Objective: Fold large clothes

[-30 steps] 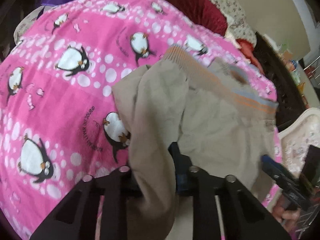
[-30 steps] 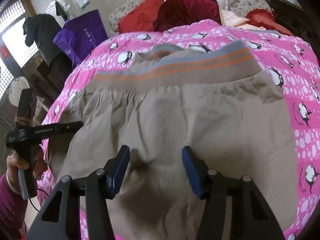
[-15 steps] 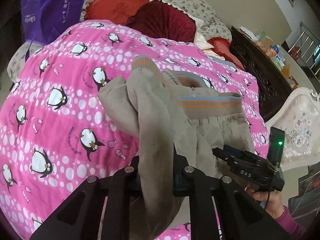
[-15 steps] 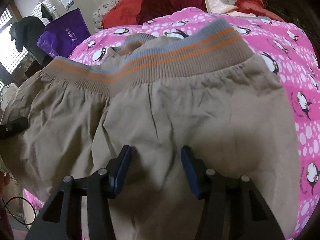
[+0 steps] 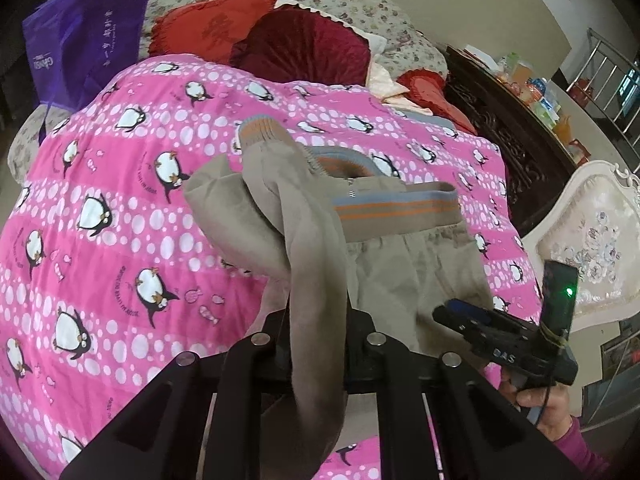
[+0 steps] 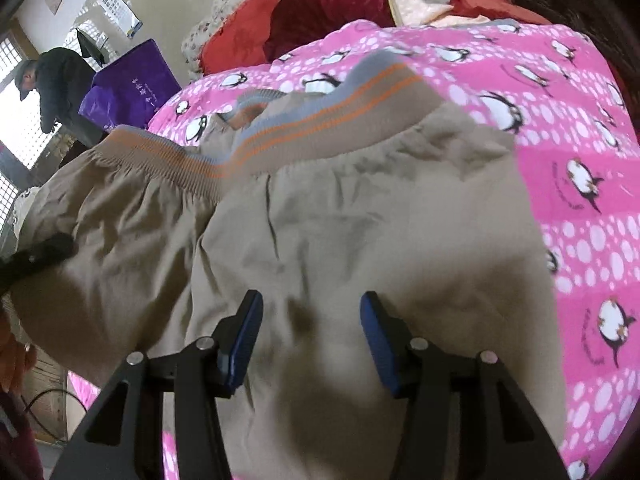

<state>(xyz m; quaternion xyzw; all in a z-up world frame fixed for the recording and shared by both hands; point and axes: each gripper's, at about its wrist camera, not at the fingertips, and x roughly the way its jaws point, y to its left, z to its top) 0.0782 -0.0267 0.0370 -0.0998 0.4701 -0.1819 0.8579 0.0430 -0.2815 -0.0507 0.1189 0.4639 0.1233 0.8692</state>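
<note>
Tan trousers (image 6: pixel 360 220) with a ribbed waistband (image 6: pixel 320 120) striped orange and grey lie on a pink penguin-print quilt (image 5: pixel 120 208). My left gripper (image 5: pixel 318 332) is shut on a bunched trouser leg (image 5: pixel 316 272) and holds it lifted above the quilt; the fabric hides its fingertips. The waistband also shows in the left wrist view (image 5: pixel 396 204). My right gripper (image 6: pixel 310 332) is open, its blue pads just above the seat of the trousers. It shows from the side in the left wrist view (image 5: pixel 460 312). The left gripper's tip (image 6: pixel 44 252) shows at the right wrist view's left edge.
Red cushions (image 5: pixel 304 44) and a floral pillow (image 5: pixel 360 4) lie at the bed's head. A purple bag (image 5: pixel 84 40) stands at the far left. A dark carved cabinet (image 5: pixel 516 136) and a cream upholstered chair (image 5: pixel 592 248) flank the bed's right side. A person (image 6: pixel 52 80) stands by the window.
My left gripper has lifted and pulled back with the trouser leg, so more of the bed shows. The left side of the trousers has risen. My right gripper stays open over the seat.
</note>
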